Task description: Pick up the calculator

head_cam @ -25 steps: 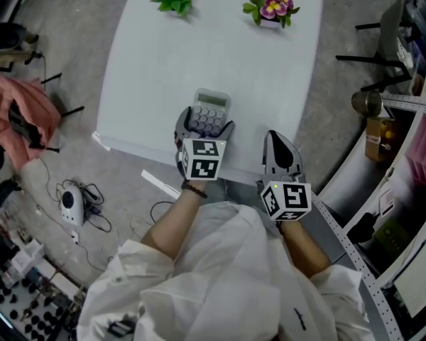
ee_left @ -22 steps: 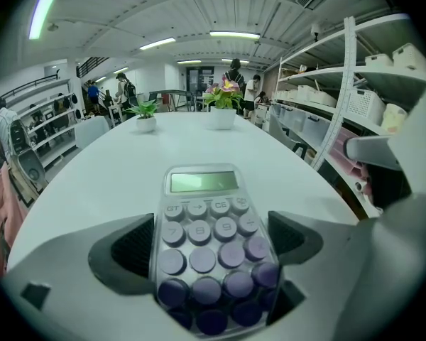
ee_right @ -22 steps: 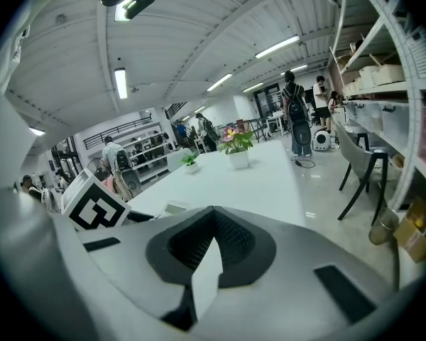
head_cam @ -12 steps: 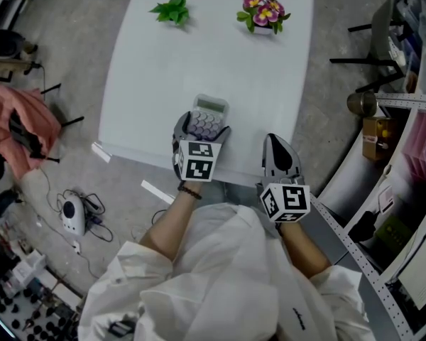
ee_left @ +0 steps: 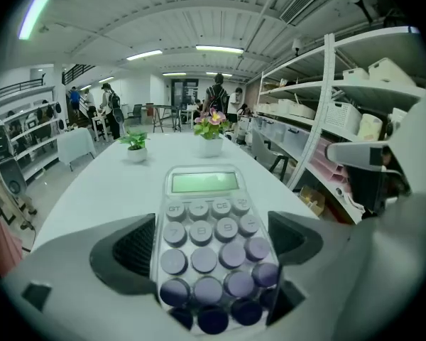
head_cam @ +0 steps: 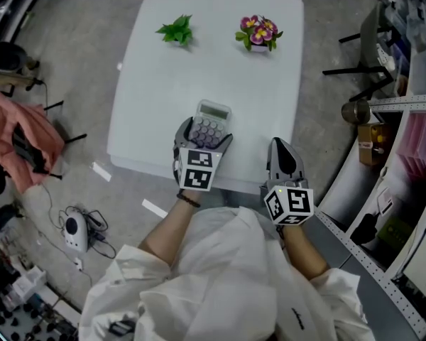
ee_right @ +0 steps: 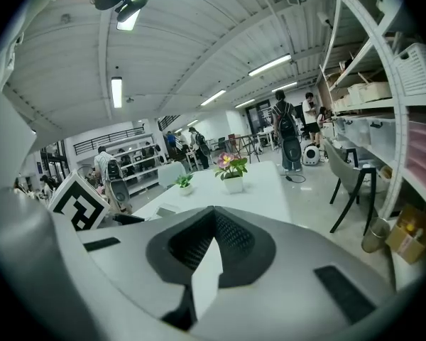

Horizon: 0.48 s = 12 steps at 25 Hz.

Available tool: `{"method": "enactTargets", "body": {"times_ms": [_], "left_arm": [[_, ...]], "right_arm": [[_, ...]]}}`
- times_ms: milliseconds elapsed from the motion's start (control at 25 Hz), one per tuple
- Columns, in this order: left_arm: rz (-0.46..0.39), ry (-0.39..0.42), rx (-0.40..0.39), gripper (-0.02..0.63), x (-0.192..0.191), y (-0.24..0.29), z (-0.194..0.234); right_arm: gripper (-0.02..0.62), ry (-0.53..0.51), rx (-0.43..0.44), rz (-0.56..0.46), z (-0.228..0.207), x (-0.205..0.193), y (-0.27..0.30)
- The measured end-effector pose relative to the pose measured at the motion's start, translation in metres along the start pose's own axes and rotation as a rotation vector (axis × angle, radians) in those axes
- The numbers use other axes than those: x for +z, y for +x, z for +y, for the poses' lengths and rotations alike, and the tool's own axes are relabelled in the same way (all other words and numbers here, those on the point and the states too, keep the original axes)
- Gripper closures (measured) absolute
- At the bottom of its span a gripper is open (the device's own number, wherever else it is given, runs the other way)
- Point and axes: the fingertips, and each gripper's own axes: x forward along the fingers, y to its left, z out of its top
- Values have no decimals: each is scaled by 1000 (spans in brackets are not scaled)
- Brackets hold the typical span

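Observation:
The calculator (head_cam: 212,121) is pale with a green display and round purple keys. It sits between the jaws of my left gripper (head_cam: 204,131), over the near part of the white table (head_cam: 199,62). In the left gripper view the calculator (ee_left: 207,227) fills the gap of the left gripper (ee_left: 213,251), and both jaws press on its long sides. My right gripper (head_cam: 282,148) hovers at the table's near right edge. In the right gripper view the right gripper (ee_right: 212,212) has its jaws together with nothing between them.
A small green plant (head_cam: 176,30) and a pot of pink flowers (head_cam: 258,32) stand at the table's far end. Shelving (head_cam: 401,141) runs along the right. Chairs, cables and clutter lie on the floor to the left (head_cam: 74,222).
The head view has shifted a little. My left gripper stays closed round the calculator near the table's front edge. The right gripper has hardly moved.

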Motion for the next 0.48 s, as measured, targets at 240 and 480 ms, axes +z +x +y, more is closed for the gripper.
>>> {"method": "enactTargets", "body": {"times_ms": [240,480], "left_arm": [[-66,27,-23,117,31,-30,6],[-151,45,-39,117,68,-64,14]], "right_arm": [[577,-18,-30,-79,5,38,-8],[577,-42,-71,-158,12,75,-22]]}}
